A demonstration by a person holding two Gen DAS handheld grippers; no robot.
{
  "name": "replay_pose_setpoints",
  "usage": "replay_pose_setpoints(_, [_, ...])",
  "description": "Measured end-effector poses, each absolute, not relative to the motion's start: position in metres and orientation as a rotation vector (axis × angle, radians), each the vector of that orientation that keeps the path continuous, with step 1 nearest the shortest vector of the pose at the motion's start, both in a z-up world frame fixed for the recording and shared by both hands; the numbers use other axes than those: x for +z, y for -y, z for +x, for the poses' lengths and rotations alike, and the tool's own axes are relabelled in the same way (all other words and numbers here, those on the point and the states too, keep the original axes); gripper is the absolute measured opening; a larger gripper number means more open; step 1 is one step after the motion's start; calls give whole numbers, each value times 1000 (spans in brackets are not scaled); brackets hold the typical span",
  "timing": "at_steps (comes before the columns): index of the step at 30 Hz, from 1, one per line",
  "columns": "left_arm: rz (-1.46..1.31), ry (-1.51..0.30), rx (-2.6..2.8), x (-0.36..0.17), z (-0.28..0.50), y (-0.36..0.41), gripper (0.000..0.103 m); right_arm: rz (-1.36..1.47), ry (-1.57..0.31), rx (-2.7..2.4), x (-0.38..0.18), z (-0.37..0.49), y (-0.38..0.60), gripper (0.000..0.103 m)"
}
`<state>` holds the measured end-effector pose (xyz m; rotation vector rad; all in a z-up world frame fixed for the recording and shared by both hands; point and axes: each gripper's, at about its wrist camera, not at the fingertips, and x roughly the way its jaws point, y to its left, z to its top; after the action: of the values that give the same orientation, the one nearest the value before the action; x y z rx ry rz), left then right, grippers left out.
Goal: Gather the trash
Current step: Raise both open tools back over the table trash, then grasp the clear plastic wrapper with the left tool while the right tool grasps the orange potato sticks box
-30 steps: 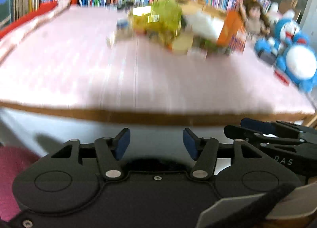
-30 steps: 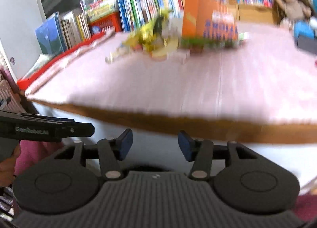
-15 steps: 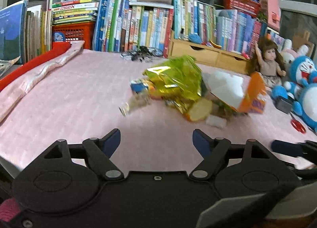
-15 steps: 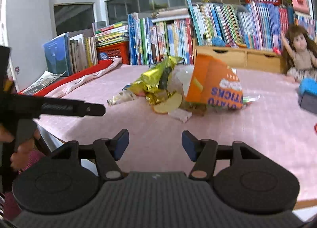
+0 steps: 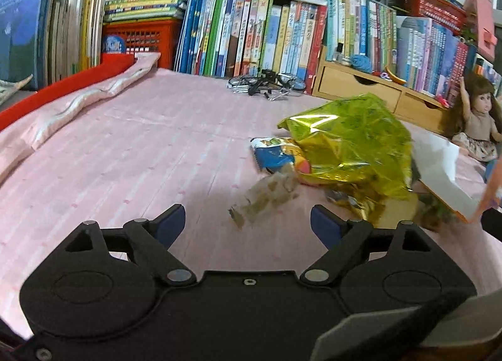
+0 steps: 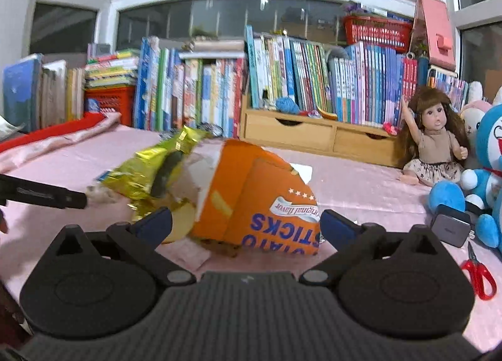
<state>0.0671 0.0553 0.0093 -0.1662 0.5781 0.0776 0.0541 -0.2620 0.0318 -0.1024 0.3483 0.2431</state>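
My left gripper (image 5: 248, 225) has its fingers apart, jaws just been opening, nothing clamped; a blurry clear wrapper (image 5: 266, 196) lies on the pink cloth (image 5: 125, 147) just ahead of the gap, contents hard to make out. My right gripper (image 6: 246, 224) also has its fingers wide apart, just been opening, with the orange box (image 6: 251, 198) right in front of the gap; I can't tell if the pads touch it. The trash sits in one heap mid-table: a crumpled gold foil bag (image 5: 348, 144), a blue snack packet (image 5: 276, 154) half buried under it, print unreadable, and the box, cut off at the right edge of the left view. On the box, upside down, I read "STICKS" and "Original flavor"; another word is partly hidden by my gripper. Book spines (image 6: 282, 78) are too small to read. Near the heap: a doll (image 6: 436, 141), a blue plush toy (image 6: 483, 172), red scissors (image 6: 478, 276), a grey charger (image 6: 450, 224).
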Motion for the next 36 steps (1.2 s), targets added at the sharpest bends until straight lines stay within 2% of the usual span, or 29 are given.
replay_pose_setpoints(6, [-159,-599,77,0,90,-57,87,-22,-417,228,17,80,261,103])
replay_pose_setpoints(10, [-141,-597,72,-6,98,-53,81,16,-416,244,15,83,262,103])
replay_pose_setpoints(12, [-115,-595,63,-6,100,-50,72,21,-395,240,17,82,264,103])
replay_pose_setpoints(14, [-106,-590,55,-5,100,-47,58,28,-377,239,19,82,266,103])
replay_pose_setpoints(18, [-108,-588,52,-5,102,-45,42,47,-383,216,21,93,271,103])
replay_pose_setpoints(19, [-105,-588,52,-5,102,-44,35,52,-388,216,21,96,272,103])
replay_pose_setpoints(20, [-101,-590,52,-5,102,-44,23,55,-397,219,19,100,272,103])
replay_pose_setpoints(22, [-99,-596,54,-4,101,-42,11,56,-413,232,17,109,273,103])
replay_pose_setpoints(28, [-99,-589,54,-1,89,-39,9,113,-455,252,13,125,282,101])
replay_pose_setpoints(29, [-96,-587,54,-1,86,-39,9,138,-458,258,13,125,285,95])
replay_pose_setpoints(30, [-95,-583,55,0,83,-39,9,164,-465,259,13,123,288,82])
replay_pose_setpoints(31, [-96,-581,55,0,81,-38,9,186,-472,254,12,122,290,64])
replay_pose_setpoints(32, [-98,-580,54,1,78,-38,9,203,-480,241,12,121,292,53])
replay_pose_setpoints(33, [-102,-578,53,2,76,-38,9,212,-489,222,12,120,293,26])
replay_pose_setpoints(34, [-104,-575,50,3,73,-38,9,218,-491,203,12,118,294,18])
replay_pose_setpoints(36, [-103,-565,44,5,67,-36,9,217,-474,195,13,112,295,11])
